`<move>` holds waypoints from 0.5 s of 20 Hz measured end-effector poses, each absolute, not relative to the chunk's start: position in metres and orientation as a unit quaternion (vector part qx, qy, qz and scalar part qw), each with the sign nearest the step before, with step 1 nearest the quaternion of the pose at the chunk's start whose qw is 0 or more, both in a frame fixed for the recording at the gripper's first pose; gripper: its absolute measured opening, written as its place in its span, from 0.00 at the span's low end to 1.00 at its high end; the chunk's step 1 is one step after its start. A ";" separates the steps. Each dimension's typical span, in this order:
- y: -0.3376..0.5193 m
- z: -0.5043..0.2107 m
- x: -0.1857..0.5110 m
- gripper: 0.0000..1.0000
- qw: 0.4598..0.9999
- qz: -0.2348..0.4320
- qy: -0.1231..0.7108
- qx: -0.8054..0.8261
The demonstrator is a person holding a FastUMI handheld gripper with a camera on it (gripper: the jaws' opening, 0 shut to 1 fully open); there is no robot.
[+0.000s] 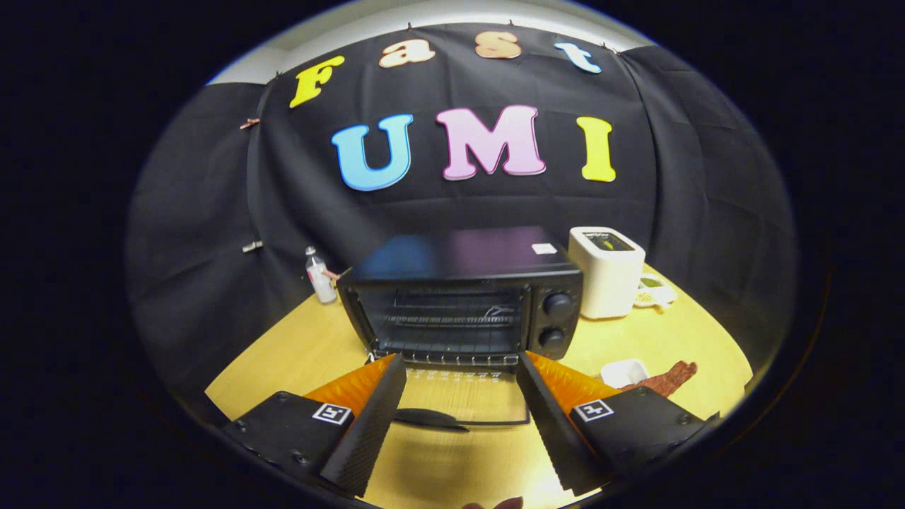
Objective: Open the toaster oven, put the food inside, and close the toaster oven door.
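A black toaster oven (463, 297) stands on the yellow table (297, 353), just ahead of my fingers. Its glass door (463, 399) lies folded down flat toward me, with its dark handle (428, 418) between the two fingers. The oven cavity with its wire rack (445, 318) is exposed. My gripper (461, 364) is open above the lowered door, holding nothing. A reddish-brown strip of food (668, 380) lies on the table beyond the right finger, beside a small white dish (623, 372).
A white pop-up toaster (608, 272) stands to the right of the oven, with a small dish of greenish stuff (654, 291) behind it. A small clear bottle (319, 277) stands left of the oven near the cloth wall.
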State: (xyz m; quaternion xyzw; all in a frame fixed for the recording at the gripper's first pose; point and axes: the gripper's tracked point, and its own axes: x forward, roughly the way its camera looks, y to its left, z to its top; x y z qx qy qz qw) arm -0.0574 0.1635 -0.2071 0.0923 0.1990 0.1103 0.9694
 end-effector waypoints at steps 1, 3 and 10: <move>0.151 -0.205 -0.060 0.98 0.970 0.112 0.198 0.089; 0.128 -0.207 -0.066 0.98 0.967 0.123 0.213 0.070; 0.012 -0.234 -0.061 0.97 0.938 0.157 0.307 0.041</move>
